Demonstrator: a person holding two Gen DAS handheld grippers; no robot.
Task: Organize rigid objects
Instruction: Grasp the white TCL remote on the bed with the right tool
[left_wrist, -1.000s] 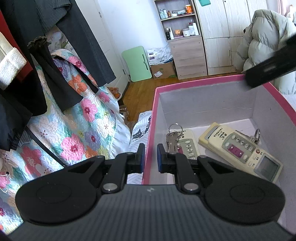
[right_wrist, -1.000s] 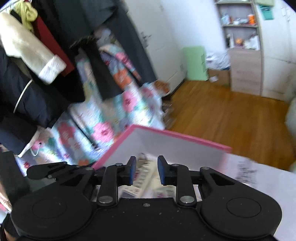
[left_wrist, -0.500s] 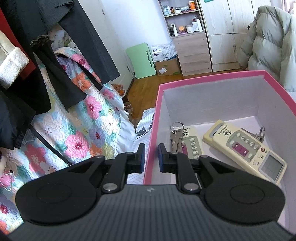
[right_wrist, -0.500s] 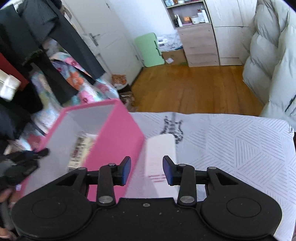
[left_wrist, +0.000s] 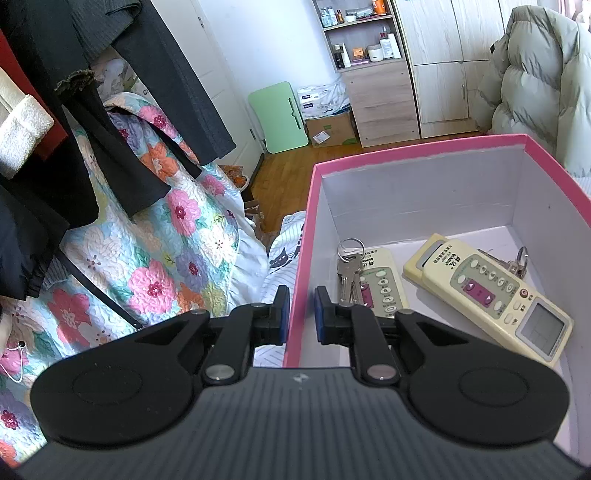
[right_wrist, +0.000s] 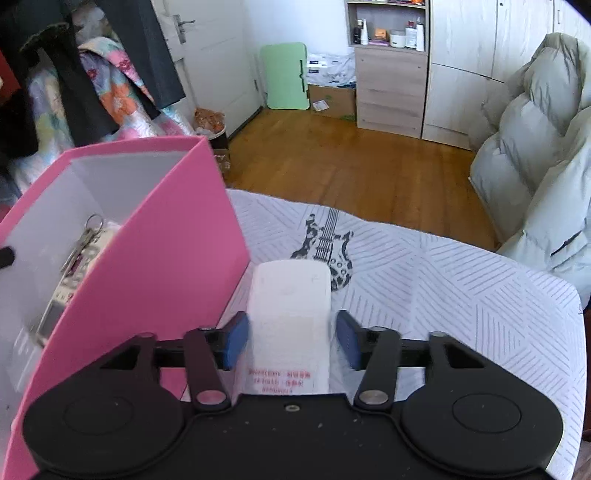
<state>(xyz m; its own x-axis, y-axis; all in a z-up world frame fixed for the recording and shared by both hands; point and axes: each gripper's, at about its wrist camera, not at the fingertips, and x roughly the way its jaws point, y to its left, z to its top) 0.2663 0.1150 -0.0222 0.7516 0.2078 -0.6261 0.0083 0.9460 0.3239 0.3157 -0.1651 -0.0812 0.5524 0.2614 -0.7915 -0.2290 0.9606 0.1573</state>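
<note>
Right wrist view puts your right gripper (right_wrist: 291, 341) astride the white remote (right_wrist: 290, 314), which lies face down on the patterned sheet (right_wrist: 443, 280) just beside the pink box (right_wrist: 177, 236). Its jaws are opening and neither pad touches the remote yet. Keep the remote centred between the pads and sink until they flank its long sides before closing. Your left gripper (left_wrist: 299, 314) is clamped on the box's near wall, steadying it; inside lie two remotes (left_wrist: 487, 295) and keys (left_wrist: 347, 266).
</note>
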